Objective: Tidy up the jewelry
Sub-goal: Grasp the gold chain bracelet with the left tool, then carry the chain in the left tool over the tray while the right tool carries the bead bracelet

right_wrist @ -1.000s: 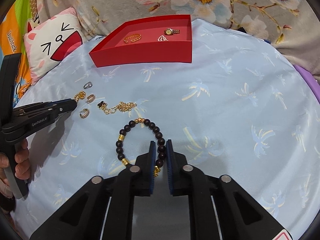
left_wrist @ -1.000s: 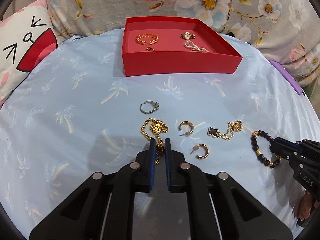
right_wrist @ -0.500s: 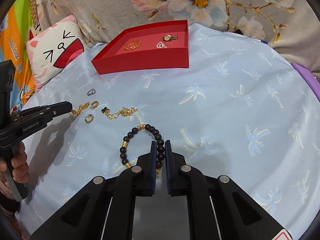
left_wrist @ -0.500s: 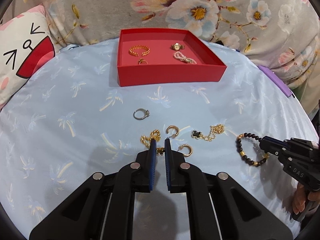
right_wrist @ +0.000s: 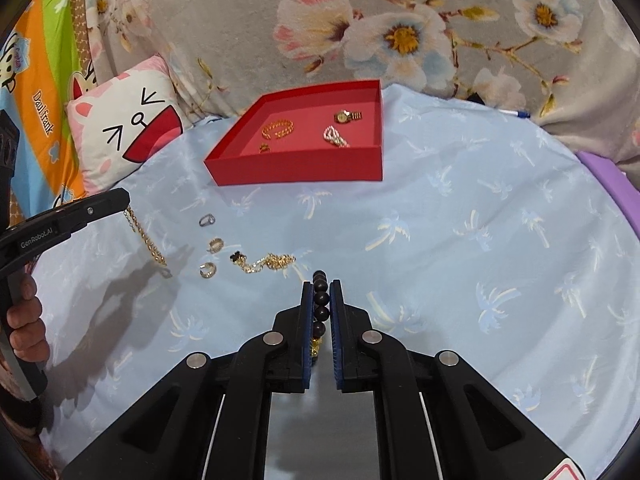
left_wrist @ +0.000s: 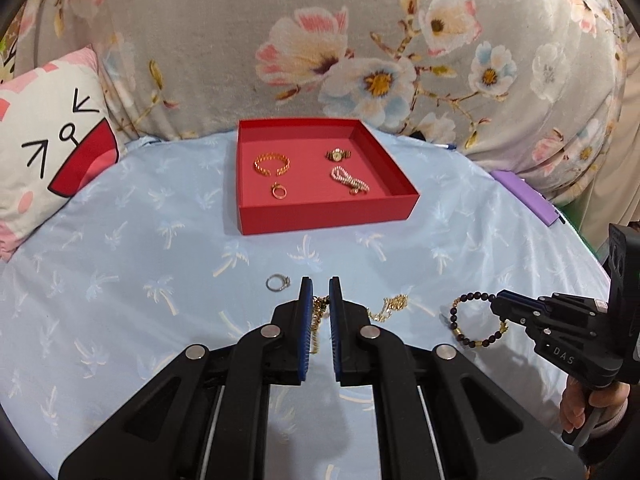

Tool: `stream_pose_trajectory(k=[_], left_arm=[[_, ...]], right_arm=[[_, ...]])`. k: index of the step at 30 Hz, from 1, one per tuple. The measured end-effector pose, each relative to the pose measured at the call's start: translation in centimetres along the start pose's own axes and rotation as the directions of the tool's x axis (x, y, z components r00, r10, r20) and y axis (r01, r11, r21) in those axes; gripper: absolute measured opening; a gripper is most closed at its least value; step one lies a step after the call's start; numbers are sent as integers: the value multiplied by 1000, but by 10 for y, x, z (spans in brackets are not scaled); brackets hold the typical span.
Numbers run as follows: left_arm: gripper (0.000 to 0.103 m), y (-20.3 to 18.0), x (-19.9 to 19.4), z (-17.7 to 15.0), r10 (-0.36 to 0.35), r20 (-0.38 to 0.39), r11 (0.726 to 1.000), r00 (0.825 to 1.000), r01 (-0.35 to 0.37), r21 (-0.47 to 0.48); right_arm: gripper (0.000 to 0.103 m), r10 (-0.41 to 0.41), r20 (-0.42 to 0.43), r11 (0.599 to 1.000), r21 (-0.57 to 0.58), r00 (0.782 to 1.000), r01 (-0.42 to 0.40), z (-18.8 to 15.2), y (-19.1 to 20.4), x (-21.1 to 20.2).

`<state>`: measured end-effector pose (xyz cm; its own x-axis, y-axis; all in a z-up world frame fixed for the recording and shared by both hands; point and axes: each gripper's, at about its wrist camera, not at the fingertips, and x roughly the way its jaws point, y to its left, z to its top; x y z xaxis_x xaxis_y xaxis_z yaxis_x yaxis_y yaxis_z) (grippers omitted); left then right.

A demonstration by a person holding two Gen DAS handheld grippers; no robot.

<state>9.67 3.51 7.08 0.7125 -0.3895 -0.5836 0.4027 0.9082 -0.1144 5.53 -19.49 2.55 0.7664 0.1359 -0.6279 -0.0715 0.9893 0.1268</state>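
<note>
Both grippers grip jewelry: left gripper (left_wrist: pixel 317 300) apparently pinches the gold chain bracelet (right_wrist: pixel 146 240); right gripper (right_wrist: pixel 321 300) clamps the dark beaded bracelet (left_wrist: pixel 476 320).

My left gripper (left_wrist: pixel 318 300) and right gripper (right_wrist: pixel 320 300) look alike: matte black plastic linkages with cut-out arms, round silver pivot screws and blue ribbed pads (right_wrist: pixel 307 320) lining each finger. Seen side-on, the left one carries white "GenRobot.AI" lettering, the right one "DAS". A red-edged sticker sits at my right view's corner.
</note>
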Motion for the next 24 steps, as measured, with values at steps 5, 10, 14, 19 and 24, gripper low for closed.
stream_pose_trajectory(k=[5,10,14,19,24], left_arm=[[7,-1,-5,17,5,12,1000,1000,-5,8],[7,-1,-1,43,29,33,999,999,-30,23],[8,2,8,71,48,63,999,997,-49,17],[8,8,34,108,64,74,998,995,-65,10],[8,15,70,136,61,58,998,996,-60,-12]], right_arm=[[8,10,12,1000,-9,1000,-10,13,2,-7],[8,13,20,1000,-23,1000,-12,35,3,-5],[8,2,34,999,-33,999,-1,63,3,4],[8,-17,59,999,-39,998,19,106,3,21],[8,-34,64,999,-32,997,36,149,3,56]])
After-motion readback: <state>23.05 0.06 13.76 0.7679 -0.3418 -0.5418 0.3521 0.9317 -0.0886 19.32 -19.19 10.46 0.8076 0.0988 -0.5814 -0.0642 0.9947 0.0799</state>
